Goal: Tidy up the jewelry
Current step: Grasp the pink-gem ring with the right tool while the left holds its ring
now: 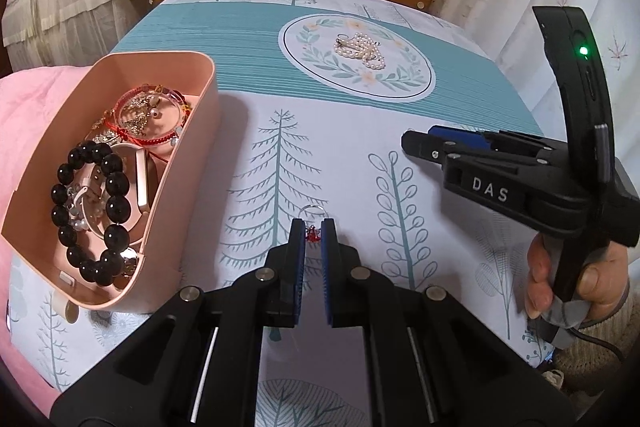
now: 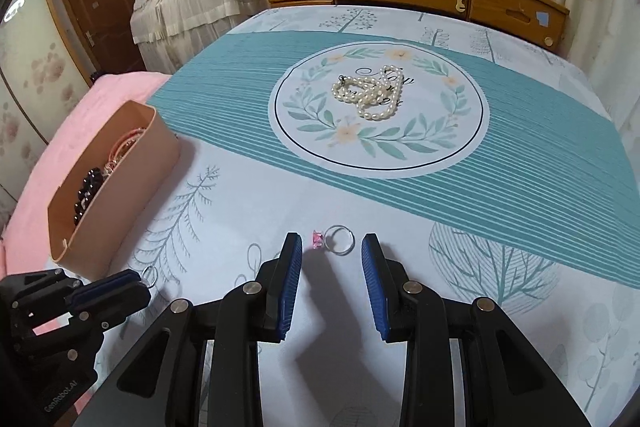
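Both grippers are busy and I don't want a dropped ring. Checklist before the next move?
1. Left gripper shut on the red-stone ring: ok.
2. Pink box open on top, clear path from the left gripper: ok.
3. Right gripper open, pink-stone ring lying on the cloth between its fingertips: ok.
4. Right gripper low enough to close on that ring: cannot tell.
5. Grippers apart from each other: ok.
6. Pearl necklace stored: not ok, it lies out mid-table.
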Motion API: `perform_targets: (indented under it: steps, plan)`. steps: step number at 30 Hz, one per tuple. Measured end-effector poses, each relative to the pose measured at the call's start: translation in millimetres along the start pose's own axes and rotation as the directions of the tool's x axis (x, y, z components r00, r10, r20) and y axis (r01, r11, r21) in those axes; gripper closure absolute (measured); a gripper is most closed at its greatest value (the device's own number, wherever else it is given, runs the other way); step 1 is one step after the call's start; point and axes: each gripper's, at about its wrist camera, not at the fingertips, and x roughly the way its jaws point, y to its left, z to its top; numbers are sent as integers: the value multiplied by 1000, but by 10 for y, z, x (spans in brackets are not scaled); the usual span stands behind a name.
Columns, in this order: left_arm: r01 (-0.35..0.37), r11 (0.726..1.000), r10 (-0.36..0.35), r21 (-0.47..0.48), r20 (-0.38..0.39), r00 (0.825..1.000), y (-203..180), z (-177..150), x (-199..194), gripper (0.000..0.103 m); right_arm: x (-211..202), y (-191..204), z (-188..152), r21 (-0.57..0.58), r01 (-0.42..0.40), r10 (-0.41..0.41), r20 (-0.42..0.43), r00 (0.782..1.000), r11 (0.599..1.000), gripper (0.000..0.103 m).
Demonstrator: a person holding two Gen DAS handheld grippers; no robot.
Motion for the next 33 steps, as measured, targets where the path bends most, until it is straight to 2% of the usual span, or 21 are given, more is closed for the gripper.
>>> perform_targets:
  steps: [5,13,22,24,26,33]
  plan:
    - [10,1000,-10,0,-10,1000,3,5,39,97,-3,107,-40,-10,-20,20,-20,1000,1000,72]
    - [20,1000,-20,-9,-13,1000,12,10,59,97,70,108,55,-1,-3,3,-8,1000,1000,72]
    - [29,999,-30,-21,-24,999,33,18,80,97,105,188,56,-48,39,-37,34,999,998,72]
    - [31,999,-31,-23,-25,999,38,22,87,97,114,205,49,-60,54,-51,44,998,997,76]
    - [31,999,-31,-24,-23,999,42,21,84,97,126,215,47,-71,82,-78,57,995,994,85]
    - [29,999,-30,-37,-3,1000,68,33,15,97,110,173,26,-60,66,-61,79,995,996,87]
